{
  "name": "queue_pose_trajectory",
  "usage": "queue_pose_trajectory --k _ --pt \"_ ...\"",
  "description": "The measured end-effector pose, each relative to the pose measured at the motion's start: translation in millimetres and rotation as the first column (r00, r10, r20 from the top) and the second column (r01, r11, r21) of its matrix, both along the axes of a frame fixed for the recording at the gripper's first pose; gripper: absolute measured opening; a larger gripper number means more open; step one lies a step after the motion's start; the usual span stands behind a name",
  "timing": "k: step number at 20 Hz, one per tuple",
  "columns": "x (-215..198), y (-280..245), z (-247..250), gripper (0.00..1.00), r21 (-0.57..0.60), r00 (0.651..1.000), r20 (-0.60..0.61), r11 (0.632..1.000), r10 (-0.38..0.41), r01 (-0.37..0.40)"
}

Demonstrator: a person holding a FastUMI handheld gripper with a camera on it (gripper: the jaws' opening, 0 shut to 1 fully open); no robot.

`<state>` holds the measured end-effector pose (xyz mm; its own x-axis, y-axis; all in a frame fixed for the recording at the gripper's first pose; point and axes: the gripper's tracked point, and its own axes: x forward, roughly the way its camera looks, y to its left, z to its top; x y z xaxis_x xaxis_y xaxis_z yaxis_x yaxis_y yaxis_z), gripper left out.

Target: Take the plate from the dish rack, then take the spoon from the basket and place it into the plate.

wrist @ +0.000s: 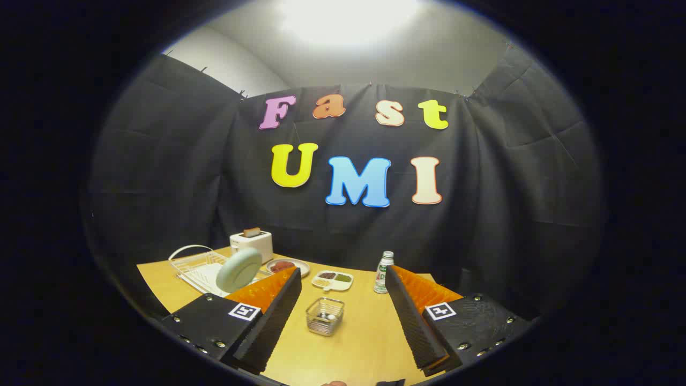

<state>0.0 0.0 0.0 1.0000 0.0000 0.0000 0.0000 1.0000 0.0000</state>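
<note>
A pale green plate (239,269) stands on edge in the white wire dish rack (195,266), beyond my left finger (268,316). A small wire basket (325,316) sits on the wooden table just ahead of the fingers, between them, with a spoon (326,317) lying inside. My gripper (341,279) is held above the table with its two orange-and-black fingers wide apart and nothing between them.
A white toaster (252,244) with toast stands behind the rack. A plate of food (288,266), a divided snack dish (333,280) and a small bottle (383,272) sit further back. The table (353,343) ends near the black cloth wall.
</note>
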Motion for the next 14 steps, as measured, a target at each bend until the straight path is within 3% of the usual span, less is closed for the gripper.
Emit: queue_pose_trajectory --k 6,14 --pt "43 104 28 0.96 0.074 1.0 0.014 0.997 0.019 -0.02" --pt "129 188 14 0.96 0.157 0.993 -0.098 0.984 -0.068 0.083"
